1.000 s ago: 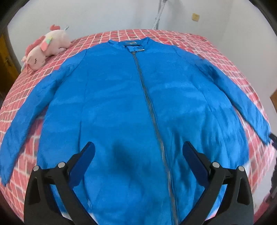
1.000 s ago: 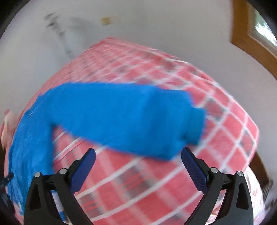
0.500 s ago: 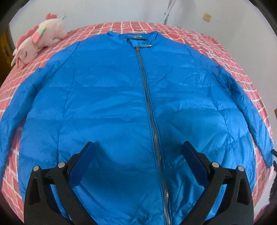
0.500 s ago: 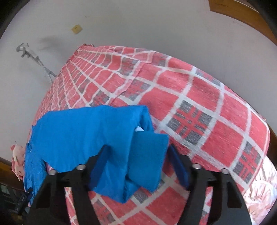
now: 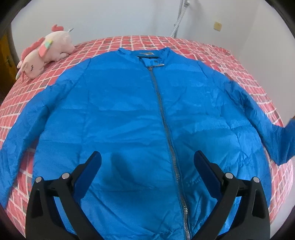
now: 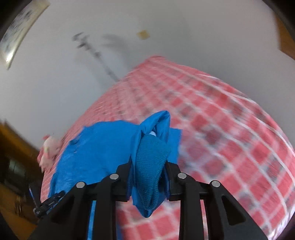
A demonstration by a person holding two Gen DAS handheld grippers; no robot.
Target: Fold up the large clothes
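Observation:
A large blue zip-up jacket [image 5: 129, 114] lies flat, front up, on a bed with a red checked cover [image 5: 129, 39], collar at the far side. My left gripper [image 5: 147, 162] is open and empty, hovering over the jacket's lower front. In the right wrist view my right gripper [image 6: 149, 171] is shut on the knitted cuff [image 6: 151, 166] of the jacket's right sleeve and holds it lifted off the cover [image 6: 230, 140]. In the left wrist view that sleeve end [image 5: 285, 140] is raised at the right edge.
A pink plush toy [image 5: 44, 51] lies at the far left corner of the bed. A white wall [image 5: 129, 16] stands behind the bed, with a hose and a switch on it. Wooden furniture [image 6: 11, 166] stands at the left of the right wrist view.
My right gripper closed fully on the sleeve cuff and lifted it off the bed. My left gripper stayed open over the jacket front, shifting only slightly.

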